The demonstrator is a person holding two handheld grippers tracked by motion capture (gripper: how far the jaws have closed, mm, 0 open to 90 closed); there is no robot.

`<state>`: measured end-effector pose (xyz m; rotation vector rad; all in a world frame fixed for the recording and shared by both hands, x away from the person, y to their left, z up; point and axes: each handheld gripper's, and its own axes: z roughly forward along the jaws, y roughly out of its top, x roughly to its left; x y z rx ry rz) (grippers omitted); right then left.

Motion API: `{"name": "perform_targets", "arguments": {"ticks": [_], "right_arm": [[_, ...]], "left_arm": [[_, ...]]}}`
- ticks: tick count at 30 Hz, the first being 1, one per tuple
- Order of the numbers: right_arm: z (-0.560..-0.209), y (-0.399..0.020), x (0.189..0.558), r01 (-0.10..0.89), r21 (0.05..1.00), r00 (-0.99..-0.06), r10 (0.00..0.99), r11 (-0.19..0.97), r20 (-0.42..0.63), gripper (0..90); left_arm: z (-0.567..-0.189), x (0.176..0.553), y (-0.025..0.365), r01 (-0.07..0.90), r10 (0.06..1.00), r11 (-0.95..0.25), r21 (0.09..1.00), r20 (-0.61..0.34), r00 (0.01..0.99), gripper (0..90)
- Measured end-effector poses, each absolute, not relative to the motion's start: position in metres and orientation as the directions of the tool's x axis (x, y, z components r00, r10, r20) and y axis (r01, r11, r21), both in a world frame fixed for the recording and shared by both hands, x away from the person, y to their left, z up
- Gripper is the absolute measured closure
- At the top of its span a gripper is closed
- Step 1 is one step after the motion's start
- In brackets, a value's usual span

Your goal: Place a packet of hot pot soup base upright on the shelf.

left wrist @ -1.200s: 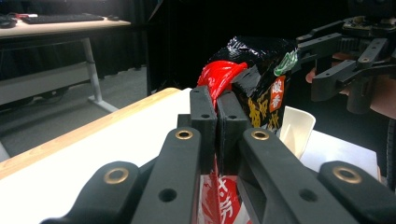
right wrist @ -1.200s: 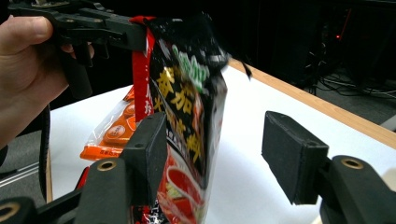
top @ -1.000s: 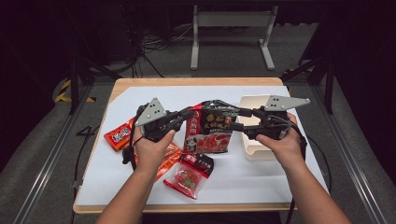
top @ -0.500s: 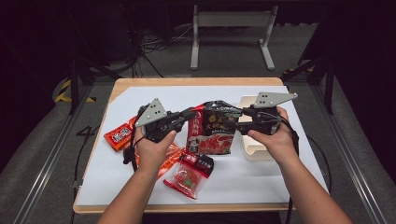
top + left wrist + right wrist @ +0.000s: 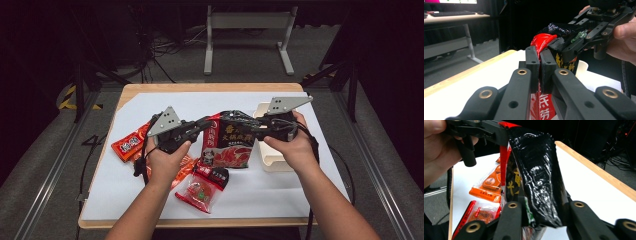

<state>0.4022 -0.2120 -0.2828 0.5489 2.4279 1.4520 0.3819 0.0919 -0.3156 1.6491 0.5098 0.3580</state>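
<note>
Grippers meet over the middle of the white-covered table (image 5: 150, 210), both on one glossy red-and-black plastic food bag (image 5: 230, 142) held upright above the sheet. The left gripper (image 5: 540, 65) is clamped tight on the bag's red side seam, jaws pressed together with only film between them. The right gripper (image 5: 541, 212) has just been closing, and the bag's black crinkled side sits between its jaws, apparently pinched.

Risk lies in the film itself: it is slick and creased, so if the two hands pull apart unevenly, the seam could slide out of the left jaws or the bag could tear raggedly and spill. A weak bite on the right side would let that fold slip free and leave the bag swinging from one grip.

Below, toward the near edge, lie a small clear red-printed snack packet (image 5: 200, 192) and orange sachets (image 5: 486, 187); a red wrapper (image 5: 131, 145) lies toward the left edge and a cream plastic tray (image 5: 272, 160) toward the right edge, any of which a dropped bag could knock.
</note>
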Motion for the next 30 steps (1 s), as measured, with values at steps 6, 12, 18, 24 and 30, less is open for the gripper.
{"name": "perform_targets", "arguments": {"ticks": [6, 12, 18, 24, 30], "right_arm": [[-0.278, -0.210, 0.403, 0.156, 0.881, -0.897, 0.437, 0.446, -0.063, 76.9], [-0.273, -0.211, 0.405, 0.140, 0.885, -0.902, 0.425, 0.445, -0.071, 78.1], [-0.267, -0.213, 0.408, 0.135, 0.884, -0.899, 0.431, 0.448, -0.082, 78.4], [-0.261, -0.219, 0.412, 0.132, 0.891, -0.895, 0.439, 0.434, -0.081, 78.4], [-0.247, -0.230, 0.417, 0.111, 0.901, -0.886, 0.453, 0.419, -0.102, 78.4]], "left_arm": [[-0.316, 0.382, 0.094, 0.121, 0.535, -0.086, 0.989, -0.057, 0.843, 85.8], [-0.318, 0.384, 0.096, 0.135, 0.545, -0.055, 0.989, -0.084, 0.834, 72.8], [-0.317, 0.383, 0.096, 0.132, 0.575, -0.039, 0.990, -0.086, 0.814, 46.1], [-0.317, 0.383, 0.100, 0.139, 0.595, -0.062, 0.988, -0.075, 0.800, 36.5], [-0.320, 0.383, 0.107, 0.169, 0.621, -0.080, 0.982, -0.083, 0.780, 32.8]]}}
